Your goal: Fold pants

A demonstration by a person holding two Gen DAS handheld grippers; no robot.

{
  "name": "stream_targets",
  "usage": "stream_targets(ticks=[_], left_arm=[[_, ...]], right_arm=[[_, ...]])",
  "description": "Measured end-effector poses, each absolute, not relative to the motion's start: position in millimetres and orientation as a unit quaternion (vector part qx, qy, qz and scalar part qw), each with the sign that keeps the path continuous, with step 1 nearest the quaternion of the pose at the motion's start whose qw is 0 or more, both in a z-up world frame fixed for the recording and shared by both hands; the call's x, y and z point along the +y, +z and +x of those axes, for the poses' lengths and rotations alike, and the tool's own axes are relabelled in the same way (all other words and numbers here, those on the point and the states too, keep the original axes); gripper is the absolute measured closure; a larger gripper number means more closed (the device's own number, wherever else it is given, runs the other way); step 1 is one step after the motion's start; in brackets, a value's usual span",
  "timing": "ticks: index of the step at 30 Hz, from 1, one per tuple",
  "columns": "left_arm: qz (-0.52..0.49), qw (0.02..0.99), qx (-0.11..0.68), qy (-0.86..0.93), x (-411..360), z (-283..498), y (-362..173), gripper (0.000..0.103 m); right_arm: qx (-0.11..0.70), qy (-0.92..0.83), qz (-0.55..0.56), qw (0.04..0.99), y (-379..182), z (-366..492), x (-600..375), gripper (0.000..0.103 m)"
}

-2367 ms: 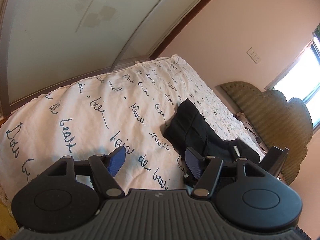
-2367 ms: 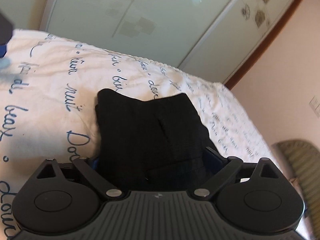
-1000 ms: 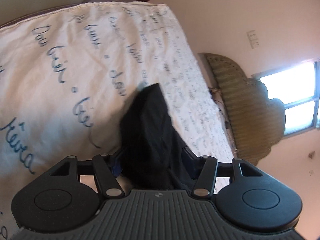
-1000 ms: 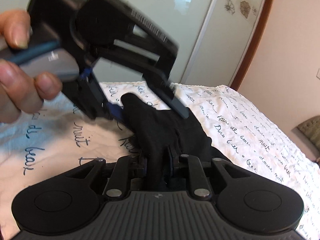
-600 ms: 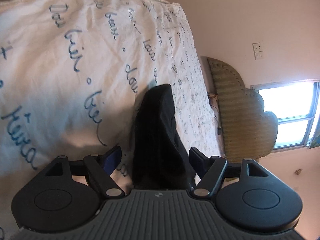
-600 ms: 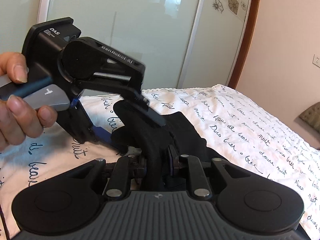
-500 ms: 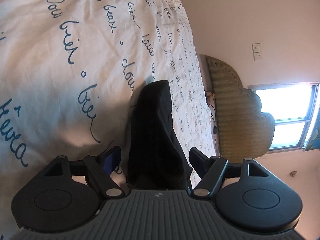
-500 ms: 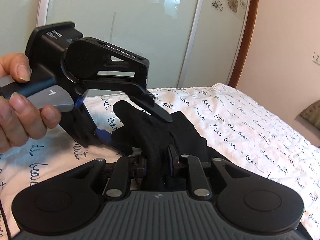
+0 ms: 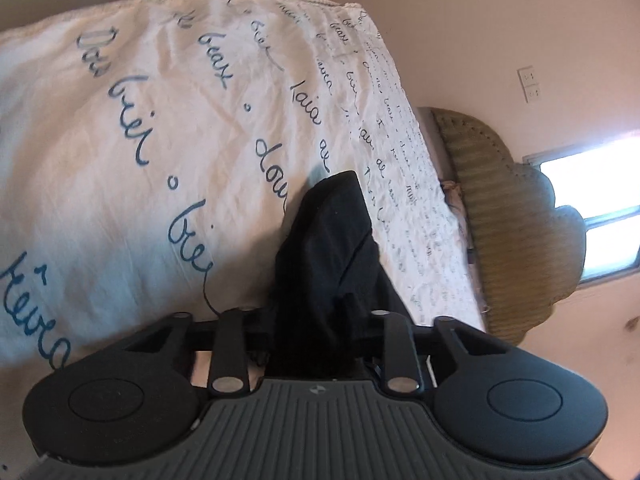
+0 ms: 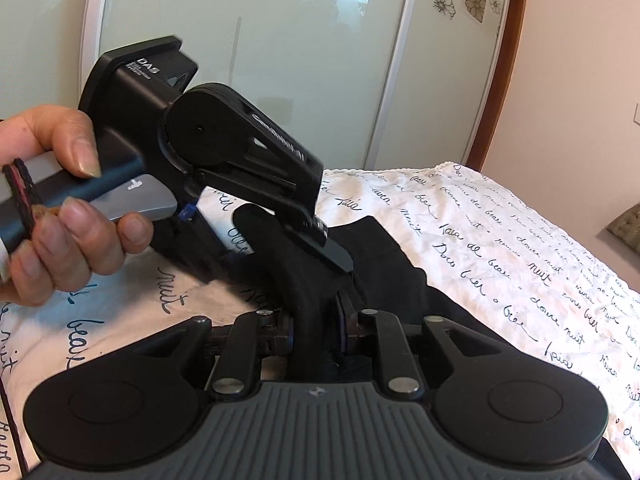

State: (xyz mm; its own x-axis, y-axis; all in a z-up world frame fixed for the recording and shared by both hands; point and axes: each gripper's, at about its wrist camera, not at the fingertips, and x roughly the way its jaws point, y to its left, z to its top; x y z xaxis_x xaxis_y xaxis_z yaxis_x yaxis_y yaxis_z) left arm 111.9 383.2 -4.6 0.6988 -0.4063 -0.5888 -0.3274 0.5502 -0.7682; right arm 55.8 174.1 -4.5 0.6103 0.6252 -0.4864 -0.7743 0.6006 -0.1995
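The black pants [image 9: 332,248] lie folded on a white bedsheet [image 9: 140,152] with blue handwriting. My left gripper [image 9: 316,332] is shut on a bunched edge of the pants. My right gripper [image 10: 314,334] is shut on another bunched fold of the pants [image 10: 384,264]. In the right wrist view the left gripper [image 10: 280,252], held by a hand [image 10: 72,208], sits just ahead over the same raised fold. Both grips are close together on the near end of the garment.
A woven headboard [image 9: 508,220] and a bright window [image 9: 596,208] are at the right. Frosted sliding wardrobe doors [image 10: 280,60] stand behind the bed. The bedsheet [image 10: 500,248] spreads wide to the right.
My left gripper has closed from open onto the pants' edge. My right gripper stays shut on the fold, which stands slightly higher.
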Motion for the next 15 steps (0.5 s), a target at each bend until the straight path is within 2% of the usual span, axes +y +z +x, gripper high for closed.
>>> stream_targets(ticks=[3, 7, 8, 9, 10, 11, 12, 15], left_arm=[[-0.439, 0.808, 0.393, -0.015, 376, 111, 4, 0.082], [-0.338, 0.857, 0.390, 0.007, 355, 105, 23, 0.081], [-0.304, 0.871, 0.386, 0.014, 345, 103, 29, 0.082], [-0.260, 0.889, 0.377, 0.023, 332, 99, 38, 0.082], [-0.218, 0.904, 0.366, 0.029, 319, 95, 45, 0.083], [-0.185, 0.916, 0.353, 0.035, 305, 90, 51, 0.085], [-0.151, 0.928, 0.339, 0.037, 289, 84, 55, 0.086], [-0.119, 0.941, 0.316, 0.016, 253, 70, 57, 0.087]], right_arm=[[0.214, 0.410, -0.191, 0.866, -9, 59, 174, 0.084], [0.294, 0.441, -0.040, 0.847, 1, 86, 137, 0.077], [0.313, 0.448, 0.012, 0.837, 4, 96, 121, 0.069], [0.329, 0.451, 0.063, 0.827, 6, 107, 105, 0.054], [0.340, 0.449, 0.119, 0.818, 7, 118, 87, 0.043], [0.347, 0.443, 0.176, 0.807, 7, 129, 69, 0.022], [0.353, 0.437, 0.233, 0.794, 5, 140, 51, 0.012], [0.391, 0.423, 0.370, 0.729, -12, 170, 15, 0.011]])
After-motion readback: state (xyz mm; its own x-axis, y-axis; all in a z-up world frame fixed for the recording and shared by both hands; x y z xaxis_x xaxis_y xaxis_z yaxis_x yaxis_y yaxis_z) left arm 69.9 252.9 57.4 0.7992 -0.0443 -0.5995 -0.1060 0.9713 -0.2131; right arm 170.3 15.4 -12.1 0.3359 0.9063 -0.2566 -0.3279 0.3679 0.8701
